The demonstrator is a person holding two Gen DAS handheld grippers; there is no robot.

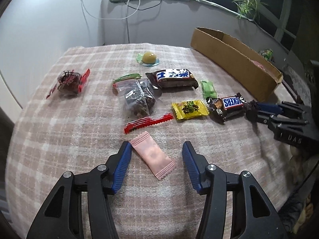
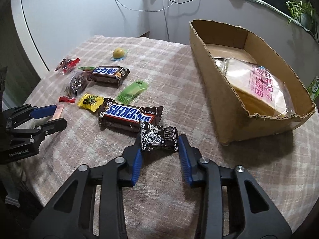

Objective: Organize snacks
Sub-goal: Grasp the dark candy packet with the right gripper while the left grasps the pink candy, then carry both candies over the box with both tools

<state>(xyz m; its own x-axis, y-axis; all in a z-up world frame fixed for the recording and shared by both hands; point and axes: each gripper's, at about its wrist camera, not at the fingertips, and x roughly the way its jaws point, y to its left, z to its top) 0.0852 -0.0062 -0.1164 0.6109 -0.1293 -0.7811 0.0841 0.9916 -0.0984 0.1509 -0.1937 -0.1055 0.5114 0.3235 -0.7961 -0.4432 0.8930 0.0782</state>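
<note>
A pink candy packet (image 1: 152,157) lies on the checked cloth between the fingers of my left gripper (image 1: 157,146). That gripper is open: its left pad is close to the packet's edge and its right pad stands well clear. My right gripper (image 2: 160,138) is shut on a small dark candy (image 2: 157,139), one pad at each end of the wrapper. It holds the candy just in front of the Snickers bar (image 2: 127,114). The cardboard box (image 2: 207,79) stands to the right of it with a bread packet (image 2: 259,85) inside.
Loose on the cloth are a yellow candy (image 1: 189,109), a green candy (image 1: 208,89), a big chocolate bar (image 1: 175,77), a clear bag of dark pieces (image 1: 137,97), a yellow jelly cup (image 1: 148,58) and a red-wrapped sweet (image 1: 68,82). The table drops off at the left.
</note>
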